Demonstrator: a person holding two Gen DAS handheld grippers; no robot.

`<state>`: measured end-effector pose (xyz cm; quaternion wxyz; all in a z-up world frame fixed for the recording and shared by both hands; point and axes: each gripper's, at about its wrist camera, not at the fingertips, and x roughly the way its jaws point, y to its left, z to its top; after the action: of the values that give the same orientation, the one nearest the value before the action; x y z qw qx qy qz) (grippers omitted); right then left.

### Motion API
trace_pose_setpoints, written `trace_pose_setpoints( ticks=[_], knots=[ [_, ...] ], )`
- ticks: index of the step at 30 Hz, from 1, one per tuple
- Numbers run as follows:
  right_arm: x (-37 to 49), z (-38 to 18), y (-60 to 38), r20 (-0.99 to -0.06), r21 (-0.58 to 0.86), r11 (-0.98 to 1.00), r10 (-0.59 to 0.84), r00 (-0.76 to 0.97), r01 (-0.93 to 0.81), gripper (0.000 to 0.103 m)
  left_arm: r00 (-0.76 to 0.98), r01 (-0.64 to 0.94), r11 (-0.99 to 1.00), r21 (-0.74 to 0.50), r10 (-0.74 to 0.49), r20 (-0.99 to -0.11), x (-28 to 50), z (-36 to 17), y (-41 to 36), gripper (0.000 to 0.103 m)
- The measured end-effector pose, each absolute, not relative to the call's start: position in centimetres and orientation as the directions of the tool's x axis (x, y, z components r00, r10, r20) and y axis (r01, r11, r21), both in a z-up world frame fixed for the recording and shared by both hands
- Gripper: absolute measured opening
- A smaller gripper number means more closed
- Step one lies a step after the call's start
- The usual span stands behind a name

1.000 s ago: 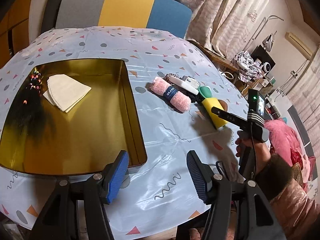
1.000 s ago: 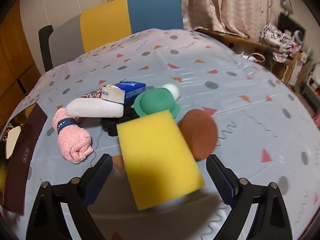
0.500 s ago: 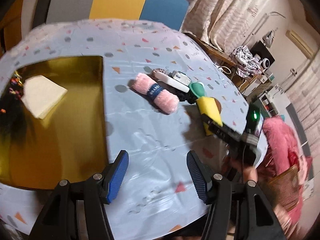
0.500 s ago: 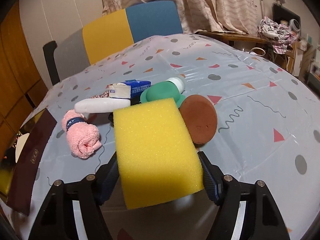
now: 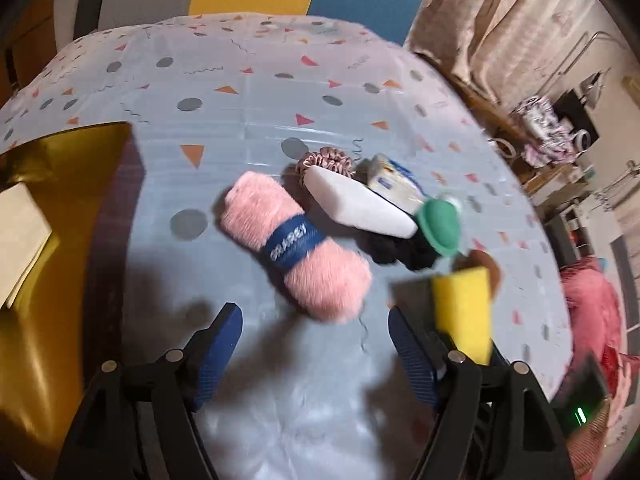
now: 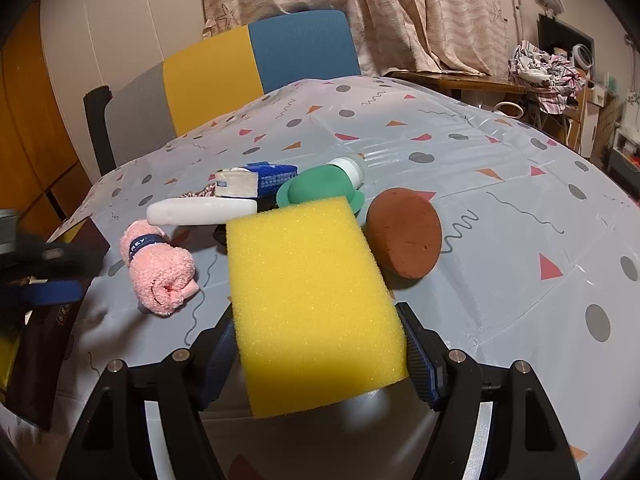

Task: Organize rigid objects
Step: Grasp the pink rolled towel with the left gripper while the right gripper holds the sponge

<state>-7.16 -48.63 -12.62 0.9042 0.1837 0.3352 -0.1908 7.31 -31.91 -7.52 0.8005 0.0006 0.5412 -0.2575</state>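
Right hand-held gripper clamps porous yellow sponge block; left hand-held gripper gapes above fuzzy pink towel roll

We list one bench, covered in a pale blue cloth printed with dots, triangles and squiggles. Lying on it we count: a gold tray at the left edge; a rolled pink towel with a navy band; a white oblong bar; a blue-and-white box; a pink scrunchie; a green cap-shaped piece; a brown round pad.
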Motion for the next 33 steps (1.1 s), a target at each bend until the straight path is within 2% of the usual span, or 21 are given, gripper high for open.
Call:
trace_pose_setpoints(
  ticks=[6, 10, 11, 13, 16, 19, 26, 33],
  knots=[
    [-7.4, -12.8, -48.9, -0.664, 0.223, 0.857, -0.216, 0.716, 0.465, 0.075, 0.303, 0.366, 0.904, -0.221, -0.341, -0.89, 10.6, -10.0, -34.3, 0.082],
    [-7.4, -12.9, -49.1, -0.662, 0.238, 0.854, -0.205, 0.72, 0.463, 0.075, 0.3, 0.386, 0.898, -0.21, -0.338, -0.892, 11.6, -11.5, -34.6, 0.081],
    [-7.4, -12.9, -49.1, -0.662, 0.24, 0.854, -0.205, 0.721, 0.462, 0.075, 0.326, 0.401, 0.89, -0.217, -0.36, -0.874, 11.3, -11.4, -34.3, 0.078],
    [-7.4, -13.1, -49.2, -0.664, 0.244, 0.853, -0.199, 0.721, 0.461, 0.075, 0.327, 0.424, 0.869, -0.253, -0.408, -0.853, 10.9, -11.5, -33.7, 0.059],
    [-7.2, -13.1, -49.1, -0.669, 0.241, 0.854, -0.199, 0.717, 0.462, 0.075, 0.303, 0.421, 0.854, -0.305, -0.45, -0.84, 10.6, -11.5, -32.6, 0.045],
    [-7.2, -13.1, -49.0, -0.669, 0.232, 0.854, -0.207, 0.714, 0.465, 0.075, 0.27, 0.405, 0.839, -0.362, -0.488, -0.83, 10.2, -11.7, -31.4, 0.037],
    [-7.0, -13.1, -48.8, -0.676, 0.208, 0.857, -0.222, 0.702, 0.471, 0.075, 0.255, 0.455, 0.82, -0.347, -0.494, -0.831, 7.7, -11.0, -29.7, 0.033],
    [-6.8, -13.2, -48.6, -0.685, 0.18, 0.859, -0.24, 0.688, 0.479, 0.075, 0.219, 0.474, 0.788, -0.393, -0.538, -0.814, 4.9, -11.1, -27.4, 0.032]
  ],
)
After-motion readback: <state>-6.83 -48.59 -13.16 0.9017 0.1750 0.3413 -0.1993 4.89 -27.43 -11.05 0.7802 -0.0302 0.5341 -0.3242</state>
